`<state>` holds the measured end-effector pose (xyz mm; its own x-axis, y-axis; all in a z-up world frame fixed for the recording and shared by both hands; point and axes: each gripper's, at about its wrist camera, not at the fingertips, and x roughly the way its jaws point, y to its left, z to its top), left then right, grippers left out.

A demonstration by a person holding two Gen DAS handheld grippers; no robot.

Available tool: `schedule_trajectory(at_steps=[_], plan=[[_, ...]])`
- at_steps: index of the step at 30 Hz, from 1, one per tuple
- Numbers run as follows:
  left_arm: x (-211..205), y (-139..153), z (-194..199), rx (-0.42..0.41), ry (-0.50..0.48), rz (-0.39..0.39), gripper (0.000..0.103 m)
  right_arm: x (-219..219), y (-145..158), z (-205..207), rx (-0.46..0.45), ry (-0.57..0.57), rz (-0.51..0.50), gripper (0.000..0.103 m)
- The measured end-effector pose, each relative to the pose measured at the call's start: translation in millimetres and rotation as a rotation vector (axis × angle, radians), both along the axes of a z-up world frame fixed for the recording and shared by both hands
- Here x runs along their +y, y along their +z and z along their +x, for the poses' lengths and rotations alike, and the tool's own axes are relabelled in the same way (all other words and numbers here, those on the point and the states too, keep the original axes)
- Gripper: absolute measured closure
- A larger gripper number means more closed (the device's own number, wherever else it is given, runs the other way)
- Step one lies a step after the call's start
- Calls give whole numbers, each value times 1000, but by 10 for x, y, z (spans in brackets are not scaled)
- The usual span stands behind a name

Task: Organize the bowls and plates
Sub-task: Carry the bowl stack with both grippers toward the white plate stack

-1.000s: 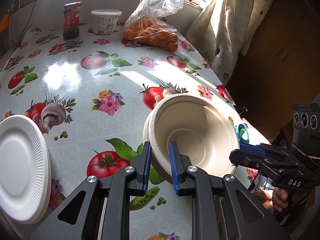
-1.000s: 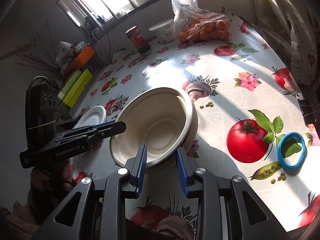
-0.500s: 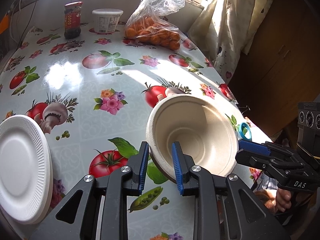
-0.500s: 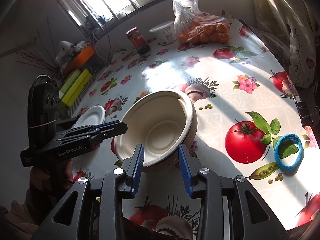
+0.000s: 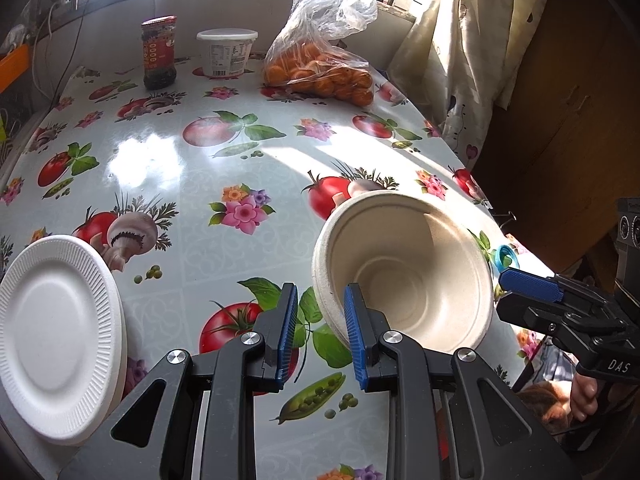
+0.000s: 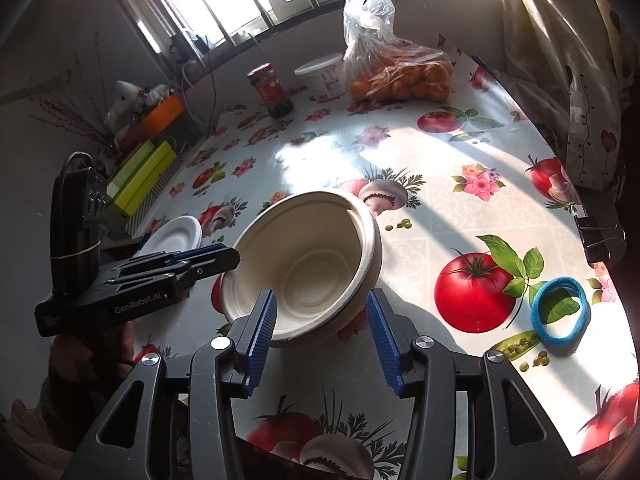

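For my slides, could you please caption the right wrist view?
Right gripper open around the stacked bowls on the table.

Your left wrist camera sits just behind the left tool point(image 5: 322, 326), angled down over the worktop point(image 5: 192, 168) toward the window wall, close over the bowl point(image 5: 404, 276); the right tool point(image 5: 528, 286) enters at its right edge; your right wrist camera sits behind the right tool point(image 6: 322, 332), angled down the same way from the opposite side, with the left tool point(image 6: 208, 258) at its left; both share the bowl, the white plate point(image 5: 56, 336), the jar point(image 5: 159, 52) and the bag of oranges point(image 5: 320, 68).
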<state>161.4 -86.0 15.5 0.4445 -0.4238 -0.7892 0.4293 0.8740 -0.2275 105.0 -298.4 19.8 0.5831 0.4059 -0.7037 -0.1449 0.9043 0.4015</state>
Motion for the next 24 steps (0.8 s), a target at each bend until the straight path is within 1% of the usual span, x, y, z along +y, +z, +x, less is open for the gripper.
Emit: schedule_trajectory(at_steps=[1,4,5,9,14,16,19,24], plan=[[0,2,-7,-9,0,7,77,4,2,-5,-3,-1,-6,54],[11,6,-29,-27,9,18,65,3,7,-1,-8,-7,-12,52],[24,5,-32,-29,14,15,64,2,8,-6,-10,-9,-10,52],[73,14,-46,-50,42,18,64,6,5,-9,-20,-23,-26,52],[108,42,-110,-119,81,51,64,-4,2,-16,-39,-44,-35,52],[125,40,-130,-124,82,45,64,-7,-6,-10,-44,-49,-33,52],[93,30,-177,-145,69,59,64,-3,-20,6,-49,-51,-43,52],[78,-4,-192,-126,63,12,64,-1,-39,32,-64,-58,-56,52]])
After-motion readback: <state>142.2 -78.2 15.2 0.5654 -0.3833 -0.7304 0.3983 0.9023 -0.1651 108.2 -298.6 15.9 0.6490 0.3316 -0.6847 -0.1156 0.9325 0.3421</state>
